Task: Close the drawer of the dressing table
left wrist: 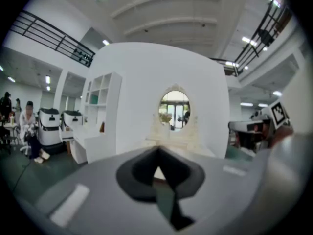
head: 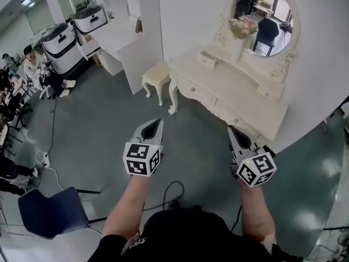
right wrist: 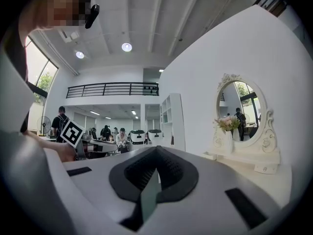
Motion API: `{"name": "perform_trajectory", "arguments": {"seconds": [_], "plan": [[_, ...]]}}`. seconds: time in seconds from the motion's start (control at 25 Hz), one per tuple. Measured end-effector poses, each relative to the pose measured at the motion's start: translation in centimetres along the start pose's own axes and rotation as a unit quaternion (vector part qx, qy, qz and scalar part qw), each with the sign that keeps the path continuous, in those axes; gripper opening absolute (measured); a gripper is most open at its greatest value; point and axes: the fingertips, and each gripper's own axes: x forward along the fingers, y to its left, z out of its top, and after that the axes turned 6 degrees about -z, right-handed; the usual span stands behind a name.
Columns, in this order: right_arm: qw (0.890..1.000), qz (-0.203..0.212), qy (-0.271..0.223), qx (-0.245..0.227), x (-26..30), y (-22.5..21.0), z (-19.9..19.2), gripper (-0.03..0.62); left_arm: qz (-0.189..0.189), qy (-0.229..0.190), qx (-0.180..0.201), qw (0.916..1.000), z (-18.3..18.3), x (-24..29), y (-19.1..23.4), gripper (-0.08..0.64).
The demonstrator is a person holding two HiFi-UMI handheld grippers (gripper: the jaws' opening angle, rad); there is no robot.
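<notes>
The cream dressing table (head: 256, 100) stands against the white wall at the upper right of the head view, with an oval mirror (head: 265, 18) and flowers (head: 242, 26) on it. Its front drawers (head: 192, 88) face me, and a small drawer box (head: 208, 58) sits on its top left. My left gripper (head: 155, 124) and right gripper (head: 231, 130) hover side by side over the floor, short of the table, both shut and empty. In the left gripper view the table (left wrist: 173, 136) is far ahead of the gripper (left wrist: 157, 152). The right gripper (right wrist: 156, 152) has the table (right wrist: 244, 155) to its right.
A cream stool (head: 156, 78) stands left of the dressing table. A white desk with shelves (head: 128, 42) is behind it. Two white machines (head: 60, 40) and seated people are at the far left. A blue chair (head: 52, 212) and floor cables (head: 46, 160) lie near my left.
</notes>
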Motion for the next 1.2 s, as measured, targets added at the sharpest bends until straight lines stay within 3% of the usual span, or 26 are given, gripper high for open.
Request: {"name": "perform_trajectory", "arguments": {"seconds": [0.72, 1.2], "plan": [[0.997, -0.03, 0.035, 0.058, 2.3, 3.6, -2.0, -0.006, -0.011, 0.002, -0.019, 0.9998, -1.6, -2.9, 4.7, 0.009], [0.996, -0.025, 0.04, 0.081, 6.2, 0.7, -3.1, -0.006, -0.013, 0.019, -0.021, 0.9995, -2.1, 1.2, 6.2, 0.009]]}}
